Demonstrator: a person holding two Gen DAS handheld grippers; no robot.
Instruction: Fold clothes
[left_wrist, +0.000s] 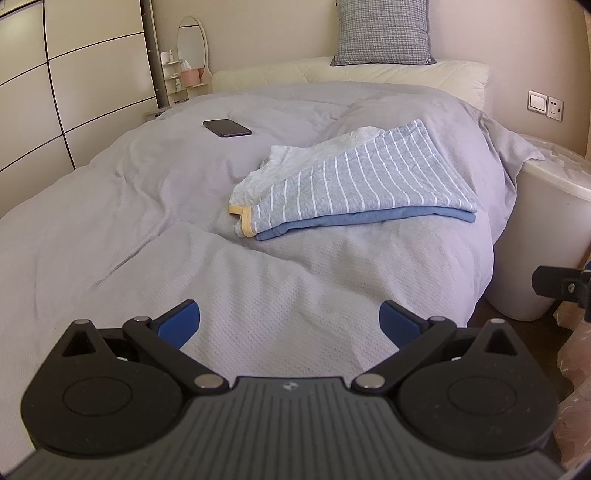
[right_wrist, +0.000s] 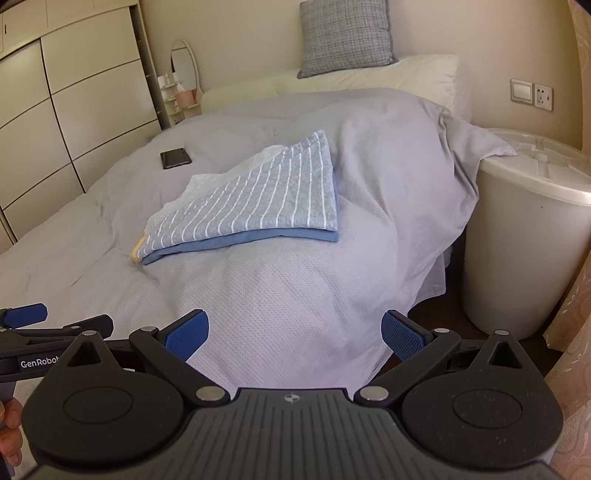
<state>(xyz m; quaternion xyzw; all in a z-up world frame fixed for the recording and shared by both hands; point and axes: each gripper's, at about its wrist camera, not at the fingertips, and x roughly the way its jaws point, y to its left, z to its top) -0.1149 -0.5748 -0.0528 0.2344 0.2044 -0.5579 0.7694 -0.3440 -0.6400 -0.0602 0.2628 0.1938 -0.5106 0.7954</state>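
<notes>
On bed (left_wrist: 147, 258): folded clothes (left_wrist: 354, 184), lower layers mostly hidden | both jaws apart, empty

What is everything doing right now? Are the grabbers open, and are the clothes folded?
left gripper: open, empty, above the bed.
right gripper: open, empty, above the bed.
striped garment: folded flat, top of the pile.
blue garment: folded, beneath the striped one.
white garment: crumpled, partly under the striped one.
phone: lying flat, screen dark.
grey cover: spread, wrinkled.
white bin: lid closed.
</notes>
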